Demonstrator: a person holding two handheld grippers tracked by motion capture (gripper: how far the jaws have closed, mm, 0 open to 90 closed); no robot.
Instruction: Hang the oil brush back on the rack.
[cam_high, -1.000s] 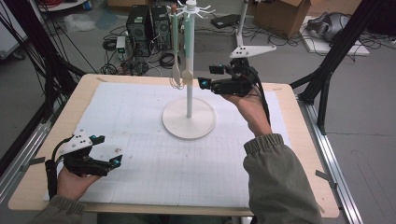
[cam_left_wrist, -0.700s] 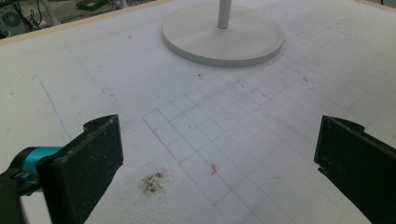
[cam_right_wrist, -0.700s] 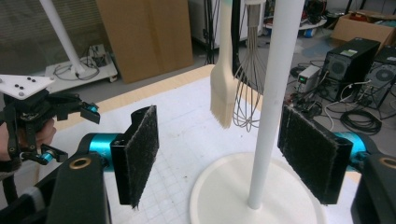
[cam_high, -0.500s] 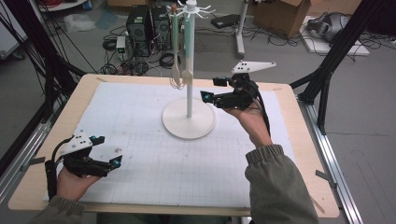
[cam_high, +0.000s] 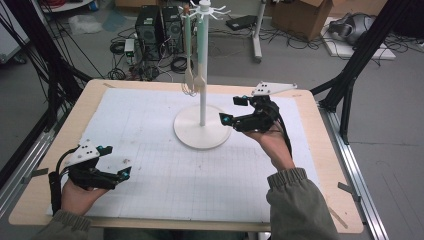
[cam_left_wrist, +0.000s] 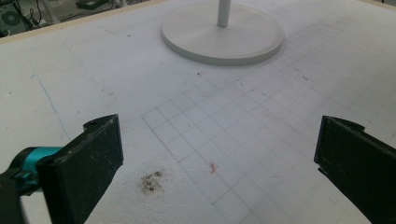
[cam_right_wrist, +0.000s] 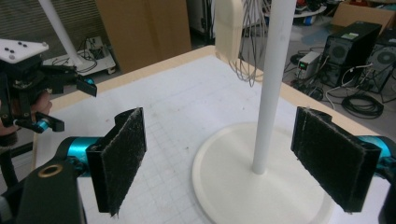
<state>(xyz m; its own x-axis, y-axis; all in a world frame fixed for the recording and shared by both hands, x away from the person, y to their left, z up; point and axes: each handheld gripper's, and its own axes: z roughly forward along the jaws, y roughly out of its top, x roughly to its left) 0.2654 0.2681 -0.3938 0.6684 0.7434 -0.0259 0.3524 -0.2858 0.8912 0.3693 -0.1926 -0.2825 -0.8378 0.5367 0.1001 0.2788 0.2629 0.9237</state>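
A white rack stands mid-table on a round base (cam_high: 186, 135), its pole (cam_high: 202, 75) topped with hooks. From the hooks hang a wire whisk (cam_right_wrist: 250, 51) and a beige spatula (cam_right_wrist: 229, 28), seen together as utensils (cam_high: 191, 80) left of the pole. My right gripper (cam_high: 231, 110) hovers open just right of the base, its jaws pointing at the pole (cam_right_wrist: 273, 84) with nothing held. My left gripper (cam_high: 116, 161) rests open and empty near the front left of the white mat (cam_high: 150, 115); its view faces the base (cam_left_wrist: 223, 35).
The gridded white mat covers a wooden table (cam_high: 320, 150). Behind the table the floor holds computer towers (cam_high: 155, 22), cables and cardboard boxes (cam_high: 295, 15). Black frame legs (cam_high: 350, 75) stand at both sides. The left hand's gripper (cam_right_wrist: 37, 88) shows far off.
My right gripper has drawn back from the pole, toward the person and lower, still open. The left gripper has stayed put.
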